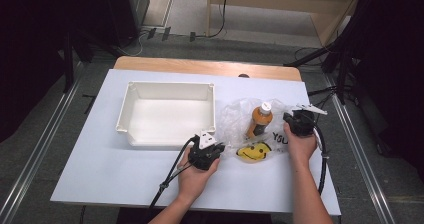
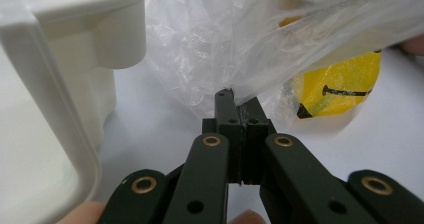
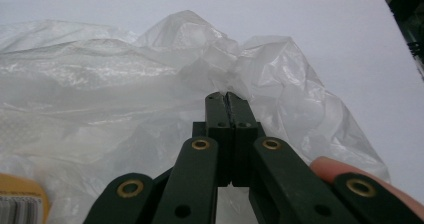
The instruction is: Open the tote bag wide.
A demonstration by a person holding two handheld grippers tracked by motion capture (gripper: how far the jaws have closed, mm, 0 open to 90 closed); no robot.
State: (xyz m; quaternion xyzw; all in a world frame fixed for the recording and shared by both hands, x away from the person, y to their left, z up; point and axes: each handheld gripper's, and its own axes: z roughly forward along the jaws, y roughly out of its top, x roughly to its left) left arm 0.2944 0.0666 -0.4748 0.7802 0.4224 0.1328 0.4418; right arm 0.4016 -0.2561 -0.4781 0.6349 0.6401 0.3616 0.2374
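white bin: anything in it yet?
Empty: the white rectangular plastic bin shows a bare floor; the orange bottle lies outside, in the clear plastic bag.

Two black grippers: left gripper [image 2: 238, 104] and right gripper [image 3: 226, 100], each with flat jointed bars and brass-ringed pivot holes. Grey three-cornered plate atop each, black cable trailing. Forearms bare, no sleeves.

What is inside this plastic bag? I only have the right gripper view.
Observer: In the high view, an orange bottle with a white cap lies inside the plastic bag.
Operator: Is the left gripper holding the bag?
Observer: Yes. In its own view, the left gripper is shut on the bag's thin film.
Operator: Anything next to the bag?
Observer: A white bin stands just left of it, with nothing inside.
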